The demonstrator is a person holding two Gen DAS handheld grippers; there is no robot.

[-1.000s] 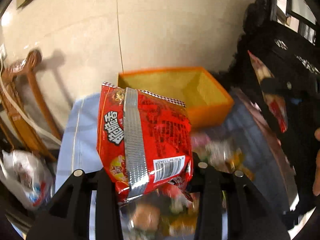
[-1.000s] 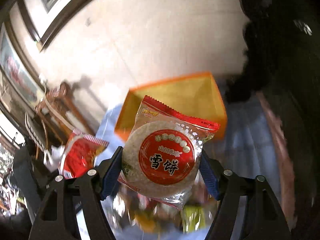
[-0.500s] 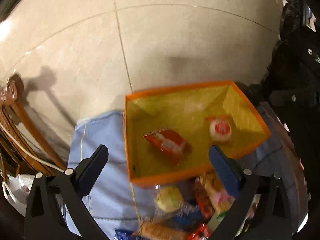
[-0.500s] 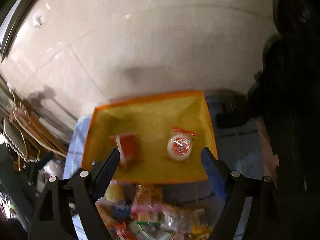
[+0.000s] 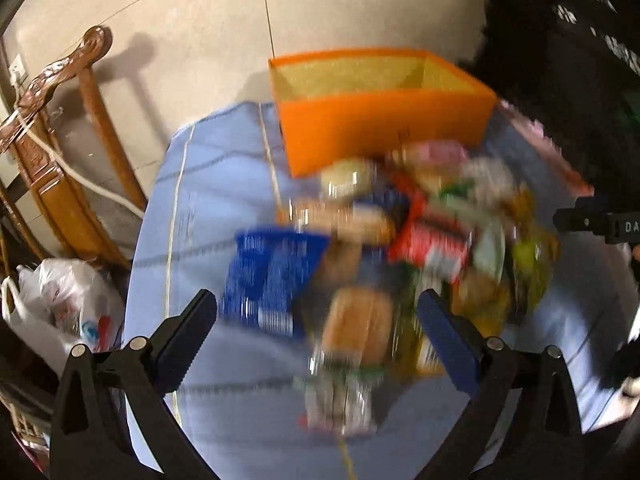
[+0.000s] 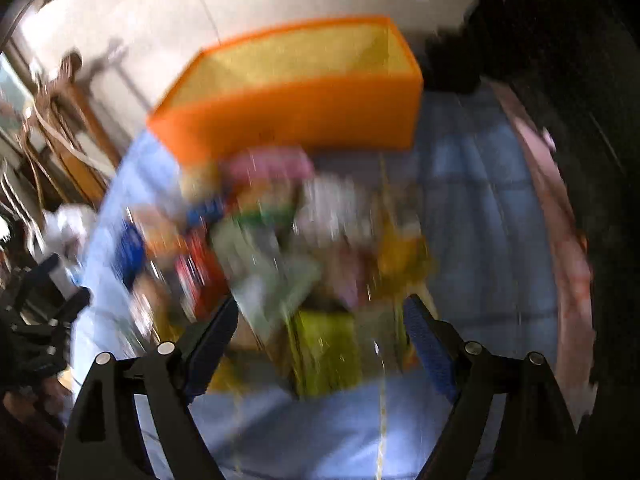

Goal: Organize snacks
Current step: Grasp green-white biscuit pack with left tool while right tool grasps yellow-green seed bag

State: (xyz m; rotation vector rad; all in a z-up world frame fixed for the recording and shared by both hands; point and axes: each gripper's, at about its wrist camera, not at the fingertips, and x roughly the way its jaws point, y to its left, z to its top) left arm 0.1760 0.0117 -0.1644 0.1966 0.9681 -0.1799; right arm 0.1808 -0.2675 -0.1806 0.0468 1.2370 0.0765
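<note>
Both grippers empty, between picks.
I held the left gripper (image 5: 316, 322) and right gripper (image 6: 320, 322) released over the snack pile (image 5: 416, 240) before the orange box (image 5: 380, 128); next needed one packet singled out.

box (image 5: 384, 128): matt orange outside, yellow woven-looking lining
cloth (image 5: 224, 184): soft pale blue fabric, thin stripes
snacks (image 5: 400, 248): glossy plastic wrappers, blurred
chair (image 5: 60, 128): carved, varnished wood
bag (image 5: 60, 300): thin shiny plastic
pads (image 6: 424, 340): ribbed blue
</note>
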